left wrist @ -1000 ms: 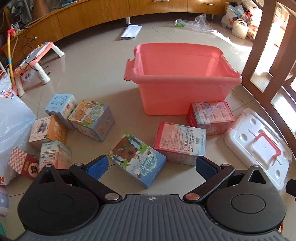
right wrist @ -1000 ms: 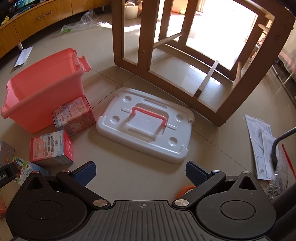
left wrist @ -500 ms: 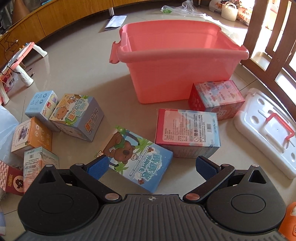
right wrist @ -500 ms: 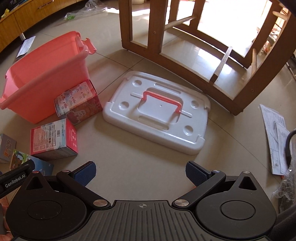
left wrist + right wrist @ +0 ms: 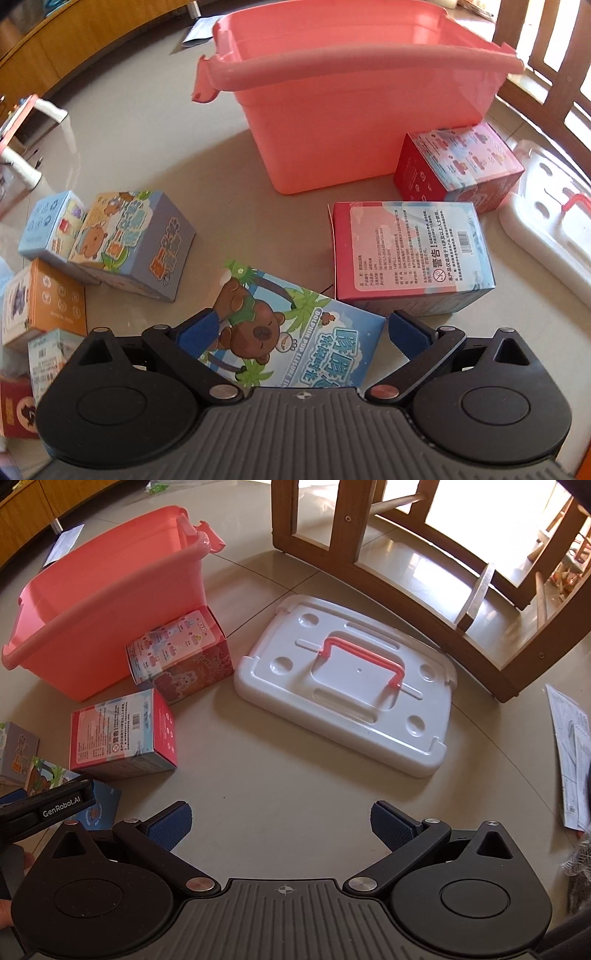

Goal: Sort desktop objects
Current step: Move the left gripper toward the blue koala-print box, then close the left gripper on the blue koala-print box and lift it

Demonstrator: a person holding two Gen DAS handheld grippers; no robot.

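Sorting has barely begun, judging by the pink bin [image 5: 369, 122], whose visible inside holds nothing, while the boxes lie on the floor around it. Left hand-held gripper [image 5: 301, 334] is spread wide, its fingers either side of the bear box [image 5: 295, 332] directly in front; whether the pads touch it I cannot tell. Just beyond lies the red-and-blue box [image 5: 410, 254], and past that a red box [image 5: 458, 166] against the bin's wall. At least 5 more boxes sit to the left. Right hand-held gripper [image 5: 280, 825] is spread over bare floor, holding nothing, with the white lid [image 5: 347, 686] ahead. Every box remains to be placed
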